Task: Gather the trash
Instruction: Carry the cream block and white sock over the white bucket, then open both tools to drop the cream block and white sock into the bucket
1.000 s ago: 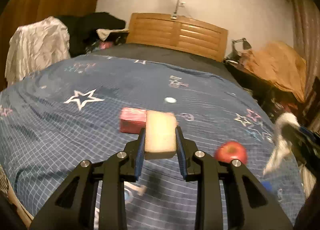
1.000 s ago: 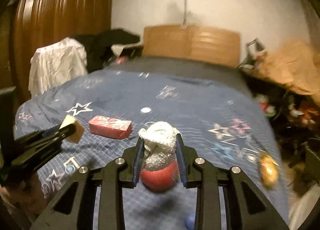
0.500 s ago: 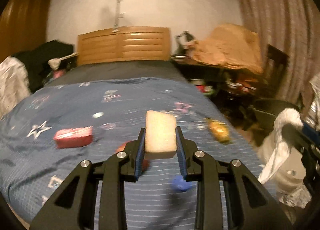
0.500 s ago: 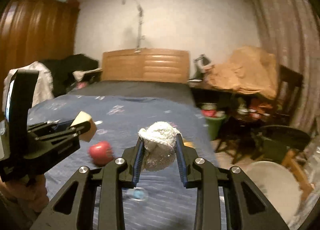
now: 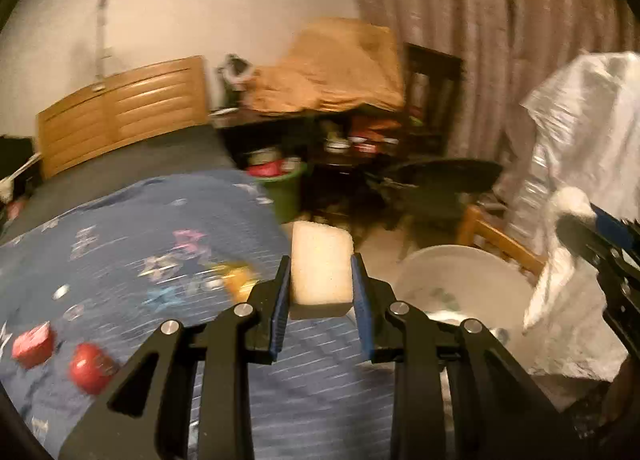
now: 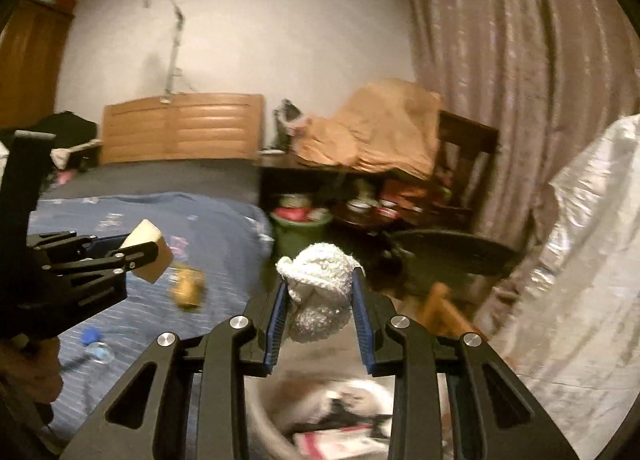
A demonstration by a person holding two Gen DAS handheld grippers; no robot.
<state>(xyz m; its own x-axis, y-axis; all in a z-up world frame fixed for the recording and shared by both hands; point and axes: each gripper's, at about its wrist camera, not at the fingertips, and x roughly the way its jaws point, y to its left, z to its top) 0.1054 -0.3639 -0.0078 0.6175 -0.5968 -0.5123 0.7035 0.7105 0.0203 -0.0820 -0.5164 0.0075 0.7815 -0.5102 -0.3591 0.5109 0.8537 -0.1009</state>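
Note:
My left gripper (image 5: 321, 287) is shut on a pale yellow sponge block (image 5: 320, 265), held over the bed's right edge. From the right wrist view the same left gripper (image 6: 142, 256) and sponge (image 6: 149, 258) show at the left. My right gripper (image 6: 318, 302) is shut on a crumpled white cloth wad (image 6: 318, 280); that wad (image 5: 560, 260) hangs at the right in the left wrist view. A white round bin (image 5: 460, 292) stands on the floor beside the bed, below both grippers; some trash (image 6: 340, 432) lies inside it.
On the blue star-print bedspread (image 5: 140, 252) lie a red apple (image 5: 90, 368), a red box (image 5: 32, 346), a yellow packet (image 6: 187, 290) and a clear bottle with a blue cap (image 6: 96, 346). A green bucket (image 6: 300, 236), a wooden chair (image 5: 496, 236), white plastic sheeting (image 6: 580, 260) and curtains crowd the right.
Both grippers have swung right from over the bed toward the bed's edge and the white bin. Each keeps its hold, the left on the sponge, the right on the cloth wad.

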